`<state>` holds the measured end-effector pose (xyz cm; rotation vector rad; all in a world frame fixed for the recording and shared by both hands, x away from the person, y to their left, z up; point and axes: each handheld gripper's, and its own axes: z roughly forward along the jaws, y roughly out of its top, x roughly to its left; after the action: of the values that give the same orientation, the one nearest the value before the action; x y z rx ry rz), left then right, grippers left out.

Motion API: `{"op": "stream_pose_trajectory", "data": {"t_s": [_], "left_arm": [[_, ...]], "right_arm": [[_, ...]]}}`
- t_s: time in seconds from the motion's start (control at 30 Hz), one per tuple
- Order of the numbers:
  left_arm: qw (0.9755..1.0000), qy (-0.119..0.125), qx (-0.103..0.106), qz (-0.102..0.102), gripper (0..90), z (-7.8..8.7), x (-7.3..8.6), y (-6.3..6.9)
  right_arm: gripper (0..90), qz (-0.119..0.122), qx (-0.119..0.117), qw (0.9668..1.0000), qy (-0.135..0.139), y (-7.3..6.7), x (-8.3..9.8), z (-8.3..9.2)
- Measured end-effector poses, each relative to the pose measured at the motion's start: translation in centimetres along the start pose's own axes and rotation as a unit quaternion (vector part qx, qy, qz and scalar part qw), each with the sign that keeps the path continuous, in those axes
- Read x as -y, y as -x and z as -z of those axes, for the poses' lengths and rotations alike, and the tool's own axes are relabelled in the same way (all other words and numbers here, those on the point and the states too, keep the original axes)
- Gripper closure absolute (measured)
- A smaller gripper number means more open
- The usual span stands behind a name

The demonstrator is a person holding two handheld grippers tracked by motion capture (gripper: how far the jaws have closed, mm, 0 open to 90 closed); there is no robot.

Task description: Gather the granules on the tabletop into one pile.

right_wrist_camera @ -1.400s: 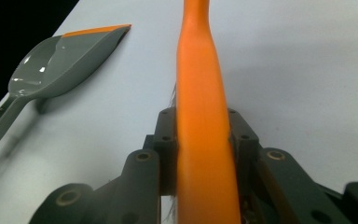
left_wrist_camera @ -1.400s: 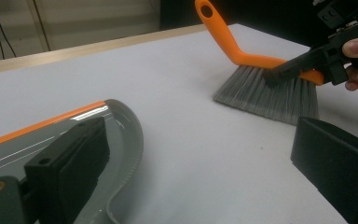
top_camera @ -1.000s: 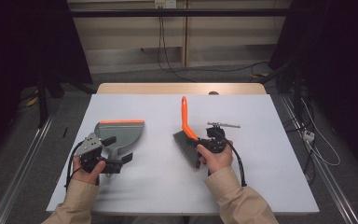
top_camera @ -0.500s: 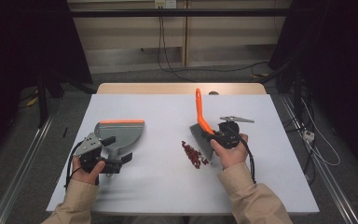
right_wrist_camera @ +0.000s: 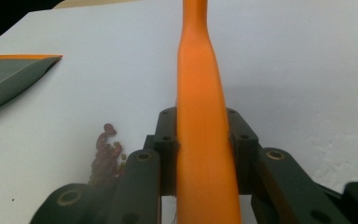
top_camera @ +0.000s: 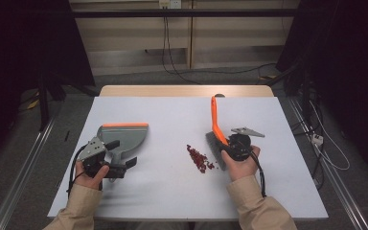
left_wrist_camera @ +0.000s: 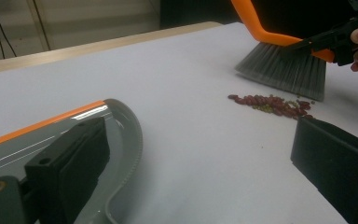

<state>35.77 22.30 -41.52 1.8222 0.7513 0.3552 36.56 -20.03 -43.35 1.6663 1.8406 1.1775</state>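
Observation:
A grey dustpan (top_camera: 123,135) with an orange front lip lies on the white table top (top_camera: 172,115) at the left. My left gripper (top_camera: 122,153) stands open at its near end, one jaw against the pan (left_wrist_camera: 37,140) and the other well apart from it. My right gripper (top_camera: 230,144) is shut on the orange handle (right_wrist_camera: 199,93) of a hand brush. The brush's grey bristles (top_camera: 215,149) rest on the table just right of a small pile of red beans (top_camera: 199,159). The bristles (left_wrist_camera: 284,72) and the beans (left_wrist_camera: 272,103) lie ahead of the left gripper. Beans (right_wrist_camera: 106,154) lie left of the right jaws.
The table top's wooden far edge (top_camera: 187,90) lies beyond the brush. Cables (top_camera: 172,52) run over the floor behind the table. Metal rails (top_camera: 24,167) flank it on both sides. Bare table lies between the pan and the beans.
My right gripper has carried the brush to the right, and the pile of red beans now lies bare left of the bristles. The left gripper and dustpan have kept still.

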Motion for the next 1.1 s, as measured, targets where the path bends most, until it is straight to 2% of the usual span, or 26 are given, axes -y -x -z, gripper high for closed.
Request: {"op": "stream_pose_trajectory", "data": {"t_s": [0.13, 0.33, 0.57, 0.63, 0.73, 0.77, 0.8, 0.9, 0.97, 1.0, 1.1], "left_arm": [[1.0000, 0.000, 0.000, 0.001, 4.2, 0.0, 0.0, 0.0], [1.0000, 0.001, -0.001, 0.002, 4.2, 0.1, 0.0, 0.0], [1.0000, 0.000, -0.001, 0.002, 4.2, 0.1, 0.0, 0.0], [1.0000, -0.001, 0.000, 0.000, 4.2, 0.0, 0.0, 0.0], [1.0000, -0.001, 0.000, 0.001, 4.3, 0.0, 0.0, 0.0], [1.0000, -0.002, 0.000, 0.001, 4.3, 0.0, 0.0, -0.1], [1.0000, -0.003, -0.001, 0.000, 4.3, 0.0, 0.0, -0.1], [1.0000, -0.001, -0.002, 0.003, 4.3, 0.0, 0.0, -0.2], [1.0000, 0.001, -0.003, 0.005, 4.3, 0.1, 0.0, -0.2], [1.0000, 0.001, -0.004, 0.005, 4.3, 0.1, 0.0, -0.2], [1.0000, -0.001, -0.006, 0.006, 4.3, 0.1, 0.1, -0.3]], "right_arm": [[71.1, 0.010, -0.009, 0.9999, -0.001, -1.1, 0.0, -0.4], [71.1, 0.012, -0.019, 0.9997, 0.002, -2.1, -0.1, -1.0], [71.1, 0.001, -0.030, 0.9995, 0.010, -1.7, -0.5, -0.5], [71.1, 0.004, -0.044, 0.9989, 0.018, -1.5, -0.7, -0.3], [71.0, 0.026, -0.069, 0.9969, 0.026, -0.9, -1.5, -0.2], [71.1, 0.032, -0.070, 0.9966, 0.029, -0.7, -1.7, -0.2], [71.1, 0.049, -0.077, 0.9953, 0.033, -0.5, -2.0, -0.4], [71.1, 0.099, -0.112, 0.9879, 0.042, 0.4, -2.8, -1.3], [71.1, 0.126, -0.126, 0.9835, 0.033, 0.7, -3.3, -2.0], [71.1, 0.144, -0.130, 0.9805, 0.030, 0.8, -3.5, -2.4], [71.1, 0.196, -0.156, 0.9679, 0.021, 0.8, -4.1, -3.3]]}}
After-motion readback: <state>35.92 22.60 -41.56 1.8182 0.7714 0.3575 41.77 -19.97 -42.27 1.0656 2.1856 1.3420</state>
